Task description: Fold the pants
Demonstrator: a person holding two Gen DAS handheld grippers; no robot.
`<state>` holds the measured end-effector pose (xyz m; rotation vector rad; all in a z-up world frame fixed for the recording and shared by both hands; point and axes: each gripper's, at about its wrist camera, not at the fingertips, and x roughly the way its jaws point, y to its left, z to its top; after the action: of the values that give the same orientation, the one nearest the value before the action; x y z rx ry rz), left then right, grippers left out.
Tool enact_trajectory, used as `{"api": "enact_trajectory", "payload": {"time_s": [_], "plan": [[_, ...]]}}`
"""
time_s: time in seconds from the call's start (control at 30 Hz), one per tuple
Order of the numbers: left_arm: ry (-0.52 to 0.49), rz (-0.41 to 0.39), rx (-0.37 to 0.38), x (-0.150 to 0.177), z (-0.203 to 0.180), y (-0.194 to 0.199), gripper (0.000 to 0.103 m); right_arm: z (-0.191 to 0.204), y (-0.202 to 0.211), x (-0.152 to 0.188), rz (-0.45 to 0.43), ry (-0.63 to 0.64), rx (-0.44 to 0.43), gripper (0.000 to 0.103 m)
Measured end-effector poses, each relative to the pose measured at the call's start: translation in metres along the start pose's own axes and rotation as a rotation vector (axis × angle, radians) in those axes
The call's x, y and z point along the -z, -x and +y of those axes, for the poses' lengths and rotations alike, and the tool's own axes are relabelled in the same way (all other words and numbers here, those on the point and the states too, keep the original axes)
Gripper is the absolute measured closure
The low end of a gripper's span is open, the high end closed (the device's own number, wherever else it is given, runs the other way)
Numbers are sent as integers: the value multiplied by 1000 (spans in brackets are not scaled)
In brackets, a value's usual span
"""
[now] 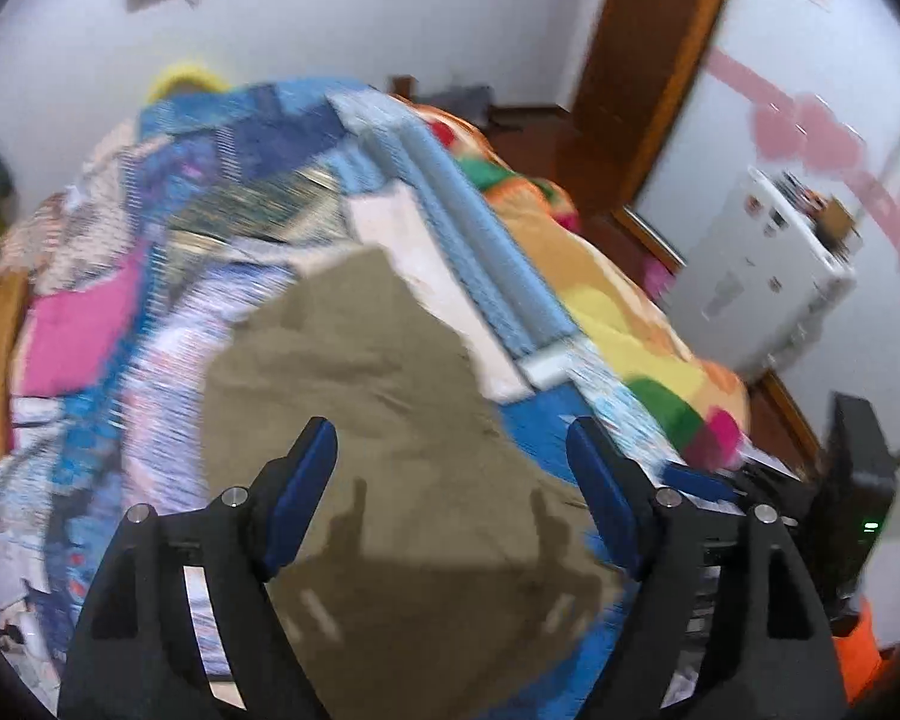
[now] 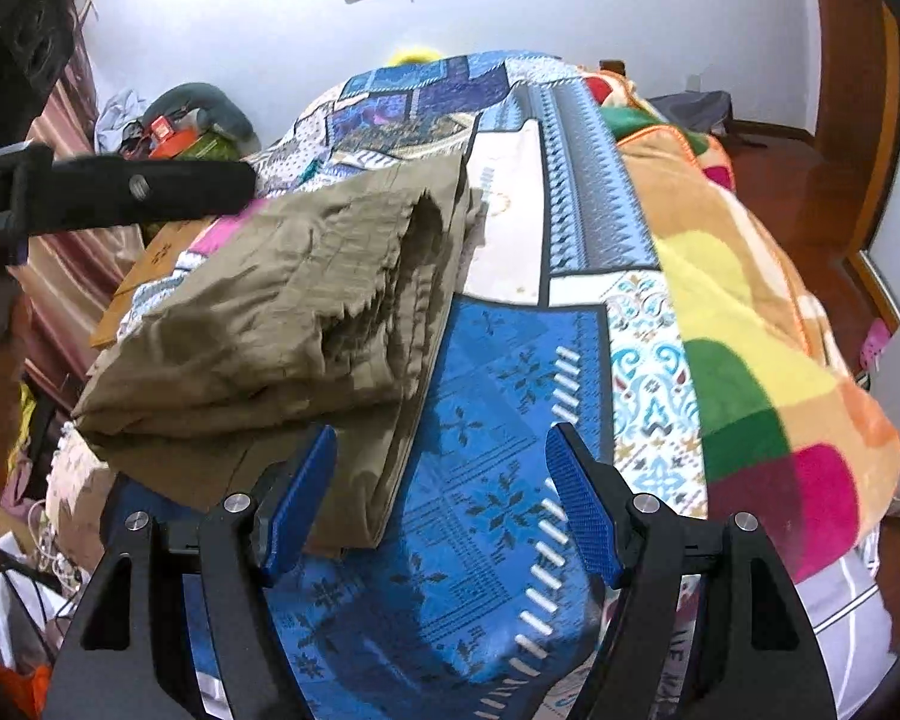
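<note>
The olive-brown pants [image 2: 270, 300] lie folded into a thick stack on the patterned blue bedspread [image 2: 498, 372]. Their gathered waistband faces up and to the right. My right gripper [image 2: 441, 435] is open over bare bedspread just right of the stack, and its left finger overlaps the pants' near edge. In the blurred left wrist view the pants [image 1: 360, 372] fill the space below my left gripper [image 1: 450, 429], which is open wide with the pads clear of the cloth. The left tool's black body [image 2: 132, 189] reaches in over the stack's far left corner.
A bright patchwork fleece blanket [image 2: 750, 360] covers the bed's right side. Beyond it are a wooden floor, a brown door frame [image 1: 648, 60] and a white cabinet [image 1: 762, 264]. Clutter [image 2: 174, 120] and a cardboard box crowd the bed's left side.
</note>
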<state>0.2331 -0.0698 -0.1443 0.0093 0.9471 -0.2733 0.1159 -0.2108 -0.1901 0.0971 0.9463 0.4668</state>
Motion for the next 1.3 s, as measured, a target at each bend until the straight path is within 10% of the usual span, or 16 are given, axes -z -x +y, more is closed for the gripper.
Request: {"api": "enact_trajectory", "payload": {"time_s": [0.33, 0.67, 0.8, 1.3], "plan": [[1, 5, -295, -40, 114, -27, 13, 8, 12, -32, -88, 2, -18, 31], [-36, 194, -202, -58, 139, -133, 13, 22, -40, -36, 31, 39, -15, 30], [-114, 279, -275, -42, 141, -181, 9, 16, -45, -37, 40, 13, -29, 27], [72, 174, -384, 39, 188, -97, 0, 25, -29, -53, -1, 11, -13, 27]]}}
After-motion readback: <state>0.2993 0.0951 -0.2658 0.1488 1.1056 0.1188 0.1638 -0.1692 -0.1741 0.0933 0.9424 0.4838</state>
